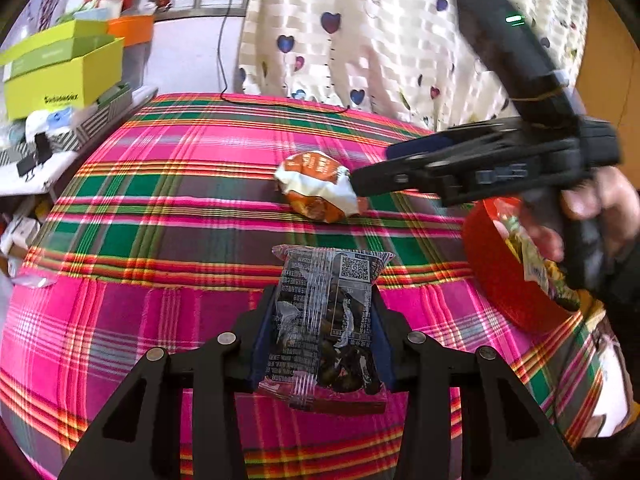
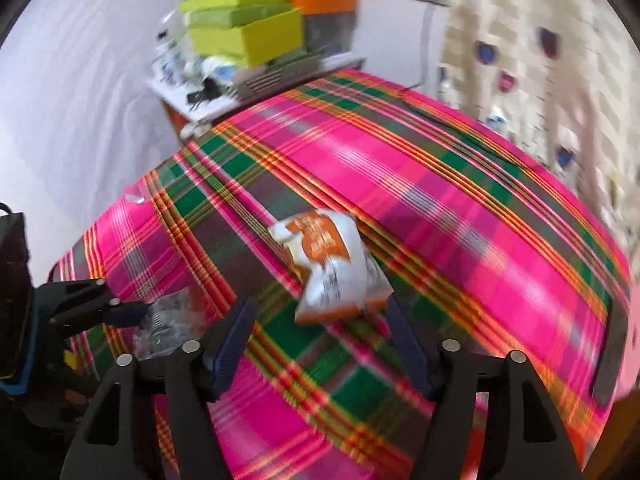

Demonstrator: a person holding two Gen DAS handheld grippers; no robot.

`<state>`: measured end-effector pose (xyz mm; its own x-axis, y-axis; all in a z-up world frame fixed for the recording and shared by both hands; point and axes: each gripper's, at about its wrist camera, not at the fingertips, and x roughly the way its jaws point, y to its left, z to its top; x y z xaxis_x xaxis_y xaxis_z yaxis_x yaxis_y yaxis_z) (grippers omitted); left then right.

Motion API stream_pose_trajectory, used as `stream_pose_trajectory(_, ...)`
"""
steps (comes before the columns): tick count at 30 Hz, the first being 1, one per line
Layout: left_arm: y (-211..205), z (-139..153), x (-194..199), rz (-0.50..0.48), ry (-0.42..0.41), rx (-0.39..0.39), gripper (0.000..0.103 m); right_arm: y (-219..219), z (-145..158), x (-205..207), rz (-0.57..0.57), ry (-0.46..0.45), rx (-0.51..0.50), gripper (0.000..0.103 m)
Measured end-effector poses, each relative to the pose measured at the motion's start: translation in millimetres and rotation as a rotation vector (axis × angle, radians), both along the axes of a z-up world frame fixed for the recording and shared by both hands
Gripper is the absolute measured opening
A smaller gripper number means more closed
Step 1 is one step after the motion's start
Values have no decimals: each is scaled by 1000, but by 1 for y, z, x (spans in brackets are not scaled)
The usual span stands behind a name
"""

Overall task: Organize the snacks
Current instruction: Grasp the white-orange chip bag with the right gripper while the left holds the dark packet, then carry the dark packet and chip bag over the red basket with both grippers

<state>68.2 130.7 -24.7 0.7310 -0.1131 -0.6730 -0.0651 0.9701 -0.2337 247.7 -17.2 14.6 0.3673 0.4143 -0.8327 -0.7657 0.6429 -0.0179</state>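
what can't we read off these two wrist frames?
- Red container, left wrist view: the right gripper and hand cover most of it; contents unclear.
- Orange-white packet, right wrist view: motion blur makes print unreadable.
- Clear dark-snack packet: label too small to read.

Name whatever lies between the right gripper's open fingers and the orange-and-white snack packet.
Only bare plaid cloth lies between the right gripper and the orange-and-white packet, seen in the right wrist view.
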Motion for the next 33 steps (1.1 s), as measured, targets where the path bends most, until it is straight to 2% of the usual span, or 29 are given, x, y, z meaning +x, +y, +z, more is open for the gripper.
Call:
stream_pose_trajectory(3,6,-1,-1,17,-3,-13,43,18,-14,23,47,25,-51,69)
stream_pose_trajectory(10,14,-8,0,34,13,-44,43,40,-41,51,61,73,-122,69)
stream_pose_trajectory(14,17,-10,2,41,21,-50,43,41,-48,52,25,108,-126,55)
stream_pose_trajectory(17,17,-10,2,49,21,-47,43,39,-44,49,1,102,-116,44)
stream_pose_trajectory(19,17,-9,1,56,20,-48,43,38,-41,46,-14,97,-105,42)
stream_pose_trajectory(25,12,1,-6,84,17,-38,43,25,-26,26,-55,78,-44,41)
stream_pose_trajectory(33,-2,19,-18,135,7,-7,43,-9,13,-21,-102,19,84,41)
